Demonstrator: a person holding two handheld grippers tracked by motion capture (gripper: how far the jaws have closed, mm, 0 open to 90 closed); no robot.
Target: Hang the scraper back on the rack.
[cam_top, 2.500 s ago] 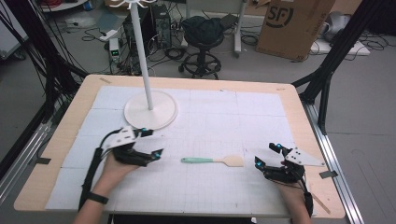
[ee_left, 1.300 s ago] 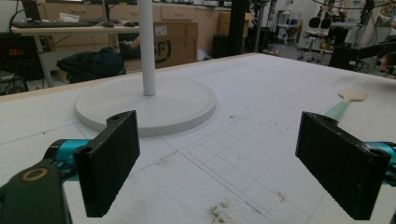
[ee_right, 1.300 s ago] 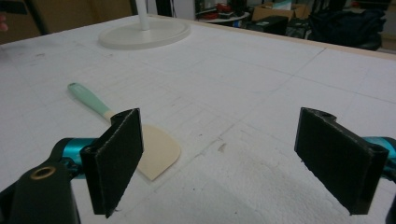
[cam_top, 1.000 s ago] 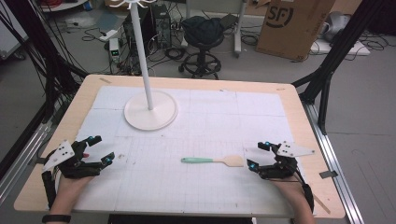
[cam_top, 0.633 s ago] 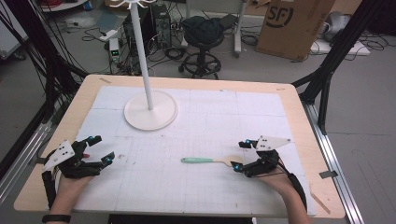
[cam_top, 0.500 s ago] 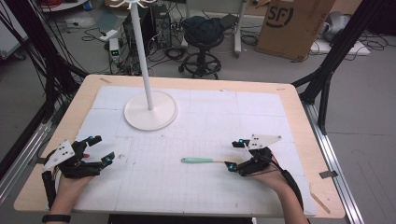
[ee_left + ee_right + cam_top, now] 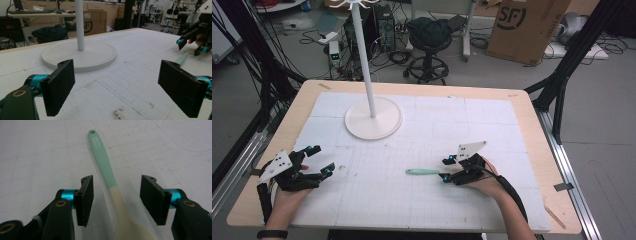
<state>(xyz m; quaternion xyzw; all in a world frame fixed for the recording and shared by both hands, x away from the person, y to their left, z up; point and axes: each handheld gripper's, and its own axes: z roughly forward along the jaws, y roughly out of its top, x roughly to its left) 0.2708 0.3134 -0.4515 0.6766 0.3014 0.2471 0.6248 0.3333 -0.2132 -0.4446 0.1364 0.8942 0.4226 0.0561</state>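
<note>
right gripper (image 7: 115, 200): moved left over mint-handled cream silicone spatula (image 7: 110, 185), jaws just closing, straddling it untouched | left gripper (image 7: 125, 92): unmoved, wide open, empty

Right gripper (image 7: 446, 169) slid left along the worktop onto the spatula (image 7: 110, 185) | jaws have just been closing, now straddling where green handle meets cream blade, pads not yet touching | left gripper (image 7: 321, 160) earlier drew back from the stand's base (image 7: 373, 118) to the near-left corner
</note>
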